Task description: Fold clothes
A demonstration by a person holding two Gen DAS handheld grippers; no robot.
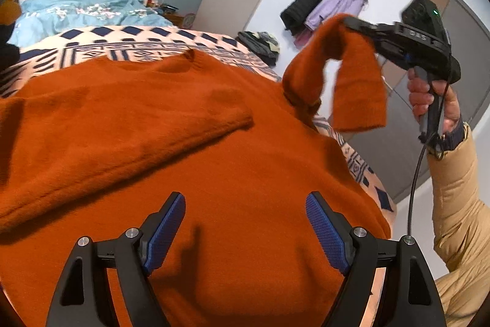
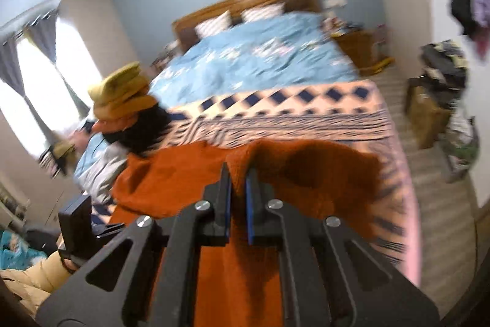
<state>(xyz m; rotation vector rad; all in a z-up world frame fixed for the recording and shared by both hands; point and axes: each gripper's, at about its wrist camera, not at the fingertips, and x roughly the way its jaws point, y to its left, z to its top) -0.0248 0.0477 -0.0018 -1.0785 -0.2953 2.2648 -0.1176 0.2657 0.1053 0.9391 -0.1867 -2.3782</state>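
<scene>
The right gripper [image 2: 238, 173] is clamped tight on the orange sweater's sleeve [image 1: 352, 75], lifting it clear of the bed [image 1: 214, 42], and the risk is plain: only a thin fold of knit sits between those blue pads, pinched near the tips. If the sleeve's own weight drags as it swings across, that fold could creep out and the sleeve would drop in a heap short of the body. The cuff hangs loose below the jaws, so it may also land doubled under itself rather than flat. A second worry is the pull on the shoulder: a hard tug could drag the whole orange sweater [image 1: 214, 143] sideways toward the bed's edge, and nothing is pinning it down.

That is because the left gripper [image 1: 245, 232] hangs with its fingers spread wide and nothing between them. The sweater's body lies directly beneath and ahead of it, filling the space under both pads, though whether the tips touch the knit I cannot tell. The other sleeve [image 1: 128, 149] is already laid across the chest, ahead and to the left of those open fingers.

From the right gripper, the sweater's body spreads out below and forward, with the patterned blanket [image 2: 306, 112] beyond it, and the pinched sleeve rises straight up into the jaws.
</scene>
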